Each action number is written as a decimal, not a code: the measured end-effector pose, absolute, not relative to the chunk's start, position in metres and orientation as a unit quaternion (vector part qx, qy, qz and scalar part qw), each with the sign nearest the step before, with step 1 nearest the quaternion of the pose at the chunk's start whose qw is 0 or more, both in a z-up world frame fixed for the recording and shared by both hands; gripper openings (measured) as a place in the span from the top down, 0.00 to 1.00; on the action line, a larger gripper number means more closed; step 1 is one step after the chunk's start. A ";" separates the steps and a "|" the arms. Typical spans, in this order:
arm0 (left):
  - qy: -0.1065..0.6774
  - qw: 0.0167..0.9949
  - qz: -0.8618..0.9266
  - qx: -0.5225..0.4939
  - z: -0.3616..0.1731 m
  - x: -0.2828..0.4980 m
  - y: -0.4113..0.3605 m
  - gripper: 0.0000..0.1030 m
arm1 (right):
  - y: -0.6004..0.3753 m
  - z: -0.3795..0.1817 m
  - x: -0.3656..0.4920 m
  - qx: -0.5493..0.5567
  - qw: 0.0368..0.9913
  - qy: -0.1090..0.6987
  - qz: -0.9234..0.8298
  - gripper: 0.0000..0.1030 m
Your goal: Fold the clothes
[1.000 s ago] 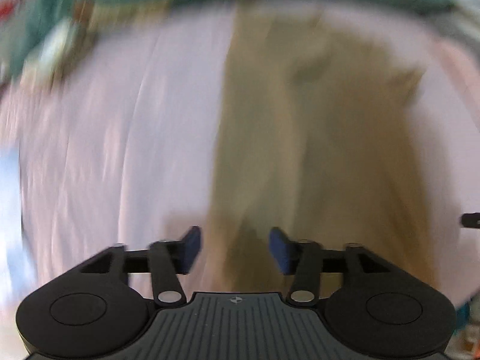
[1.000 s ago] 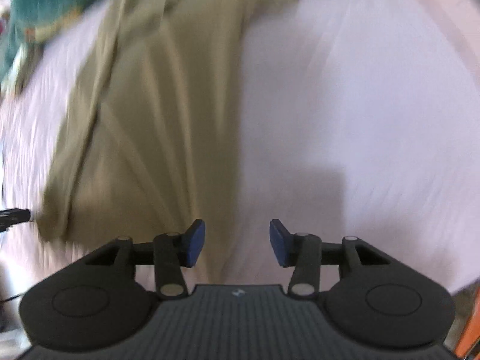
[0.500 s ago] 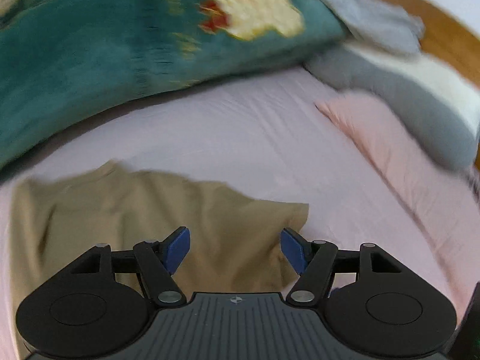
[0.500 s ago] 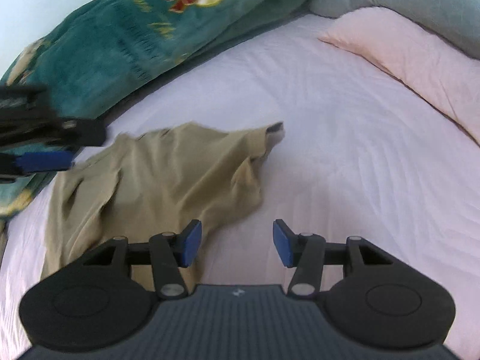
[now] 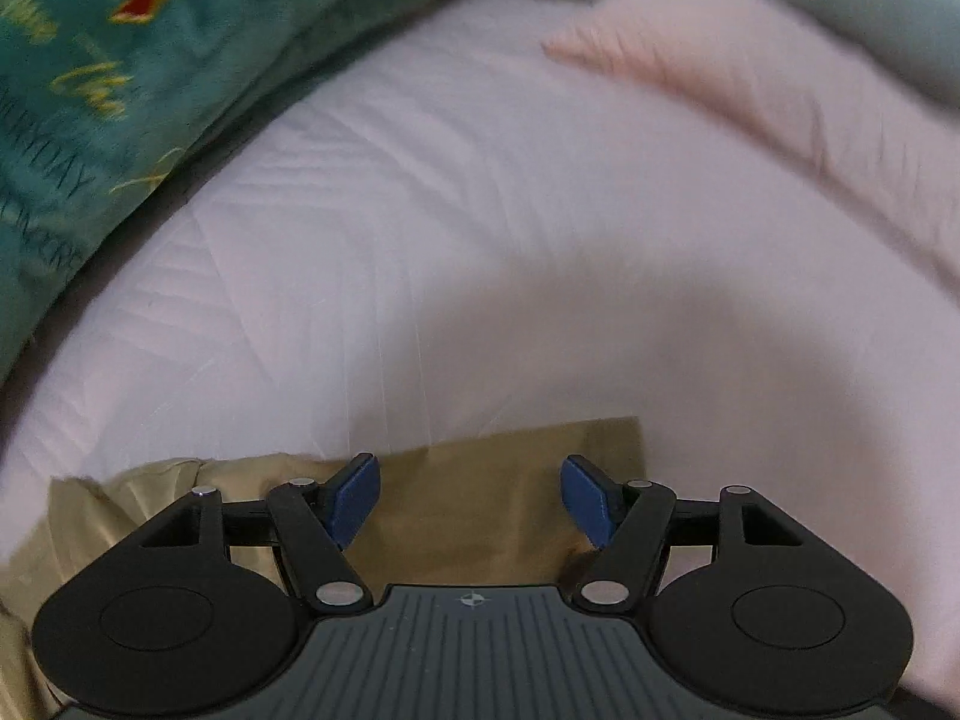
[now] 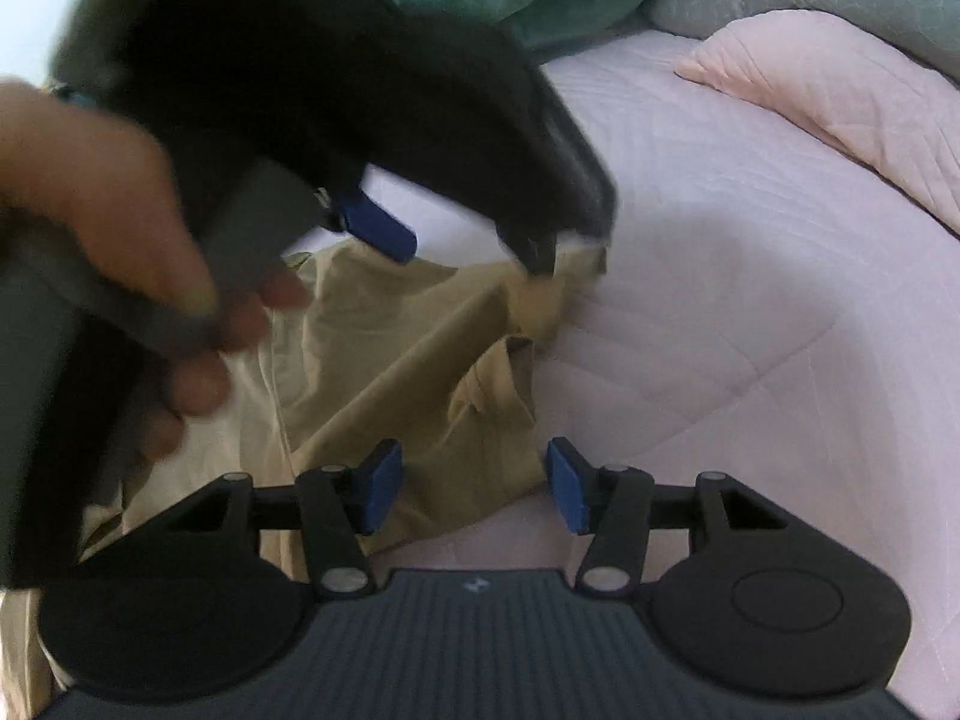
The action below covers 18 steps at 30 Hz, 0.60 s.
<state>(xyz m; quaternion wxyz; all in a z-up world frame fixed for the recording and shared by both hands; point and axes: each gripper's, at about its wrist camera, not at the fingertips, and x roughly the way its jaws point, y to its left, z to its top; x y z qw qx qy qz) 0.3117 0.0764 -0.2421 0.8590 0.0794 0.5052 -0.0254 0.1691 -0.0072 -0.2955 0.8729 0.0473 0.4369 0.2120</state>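
A tan garment (image 5: 504,450) lies crumpled on the pink bed sheet (image 5: 480,240). My left gripper (image 5: 470,495) hangs open just above a flat corner of it, the cloth showing between the blue pads, neither pressing. In the right wrist view the same garment (image 6: 390,360) spreads from the centre to the lower left, with a folded-over flap near the middle. My right gripper (image 6: 472,486) stands open over the garment's near edge. The left gripper (image 6: 459,249), held by a hand (image 6: 90,210), fills the upper left there and hovers over the garment's far corner.
A teal blanket (image 5: 120,90) with yellow lettering lies along the far left. At the far right a pink pillow (image 5: 780,108) rests beside a grey one (image 5: 870,18). Bare quilted sheet (image 6: 750,330) stretches to the right of the garment.
The left gripper swung across the garment and came down over its far corner, now looming large in the right wrist view. The right gripper sank closer to the near edge.
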 end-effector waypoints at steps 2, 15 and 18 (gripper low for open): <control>0.495 0.863 -0.029 0.097 -0.246 0.308 0.073 0.30 | -0.001 -0.295 0.168 0.027 0.873 0.439 0.210 0.48; 0.466 0.880 -0.084 0.042 -0.236 0.300 0.088 0.98 | 0.004 -0.289 0.161 -0.001 0.876 0.419 0.239 0.90; 0.440 0.895 -0.074 -0.020 -0.224 0.292 0.116 0.98 | 0.006 -0.279 0.156 -0.011 0.881 0.405 0.243 0.93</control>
